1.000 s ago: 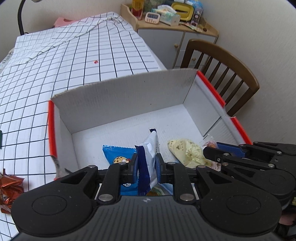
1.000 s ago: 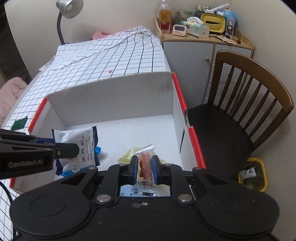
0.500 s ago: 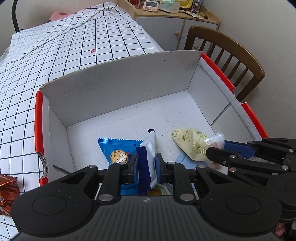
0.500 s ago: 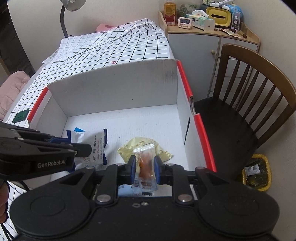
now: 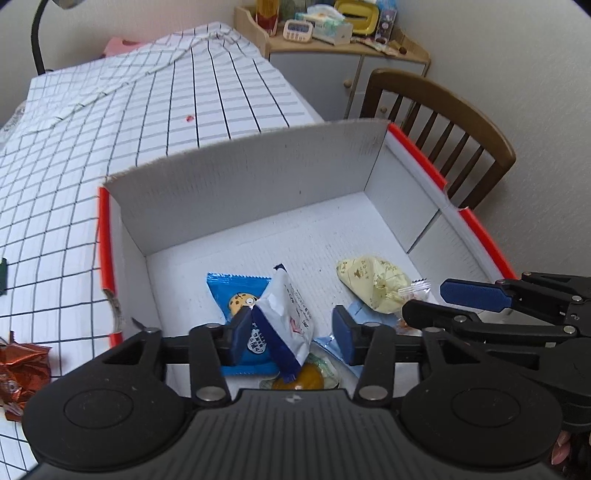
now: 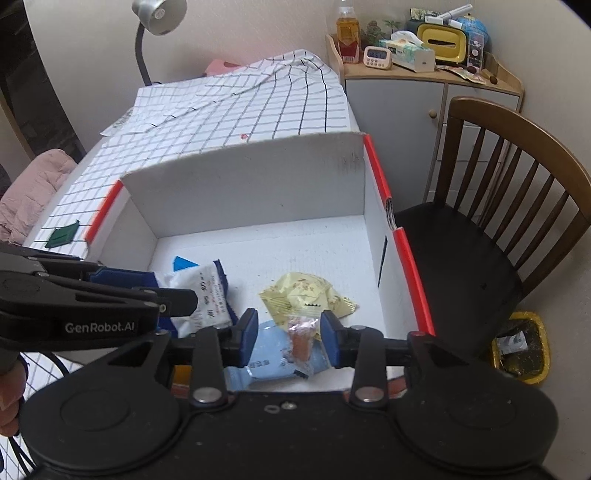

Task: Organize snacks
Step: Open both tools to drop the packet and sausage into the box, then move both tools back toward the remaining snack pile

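Soft even daylight, faint shadows – strong fisheye bending at dark rounded corners; small clear orange-filled snack packet slightly blurred.

**Two wrist cams, both aimed down into the same box**

Left wrist cam: sits just behind the left gripper, looks fwd and steeply down along its fingers into the white box w/ red edges. Close range; box floor fills mid-frame, checked tablecloth beyond and to the left, wooden chair upper right.

Right wrist cam: same setup behind the right gripper, also tilted down, close, facing the box's far wall. Chair and cabinet on the right, desk lamp at top.

Shared: box interior, yellow snack pack, tablecloth, chair, cabinet top. Each cam catches the other gripper at its side edge.
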{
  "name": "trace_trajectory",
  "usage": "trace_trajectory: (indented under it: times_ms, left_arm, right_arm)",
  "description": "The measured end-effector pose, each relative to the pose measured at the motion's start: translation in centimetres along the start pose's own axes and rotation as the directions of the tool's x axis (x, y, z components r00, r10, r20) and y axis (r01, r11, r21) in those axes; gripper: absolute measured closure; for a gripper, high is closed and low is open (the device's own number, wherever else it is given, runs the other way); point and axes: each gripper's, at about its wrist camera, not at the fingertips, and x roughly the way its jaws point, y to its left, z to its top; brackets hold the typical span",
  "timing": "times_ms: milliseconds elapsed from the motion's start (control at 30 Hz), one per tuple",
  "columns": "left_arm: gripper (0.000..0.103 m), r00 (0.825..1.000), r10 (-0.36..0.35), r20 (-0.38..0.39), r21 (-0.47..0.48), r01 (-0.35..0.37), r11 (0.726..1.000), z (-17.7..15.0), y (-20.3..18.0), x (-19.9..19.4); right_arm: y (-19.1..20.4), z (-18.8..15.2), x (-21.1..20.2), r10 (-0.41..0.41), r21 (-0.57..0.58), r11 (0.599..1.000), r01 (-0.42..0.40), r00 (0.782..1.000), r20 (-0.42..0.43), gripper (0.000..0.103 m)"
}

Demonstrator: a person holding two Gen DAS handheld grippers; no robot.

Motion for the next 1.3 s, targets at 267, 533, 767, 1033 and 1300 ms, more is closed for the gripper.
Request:
trace_trajectory:
  times_ms: [267,533,767,1033,1300]
  left_arm:
    - [0.048,0.996,-0.018,0.086,-0.018,0.020,1.000,-0.5,1.0,-4.1]
    - [0.039,0.987,-0.022,0.162,-0.045,0.030,0.999,-1.4,2.5,-8.3]
    - [0.037,0.976,-0.028,0.216,-0.068,0.044,0.997,-2.5,5.2,-11.6]
    - [0.032,0.968,-0.028,0.249,-0.101,0.054,0.993,-4.7,9.8,-15.1]
    - [0.023,0.961,0.001,0.277,-0.144,0.040,0.989,-7.3,15.4,-18.3]
  right_arm:
    - [0.8,0.0,-3.1,0.042,-0.005,0.999,-0.042,0.998,0.056,0.047]
    - [3.3,0.4,-6.5,0.080,-0.052,0.996,-0.073,0.986,0.143,0.031]
    - [6.7,0.7,-8.5,0.128,-0.089,0.990,-0.111,0.970,0.209,0.021]
    - [11.7,0.4,-9.6,0.165,-0.130,0.982,-0.135,0.954,0.251,0.013]
    - [17.1,-0.2,-9.8,0.213,-0.140,0.974,-0.180,0.936,0.280,0.002]
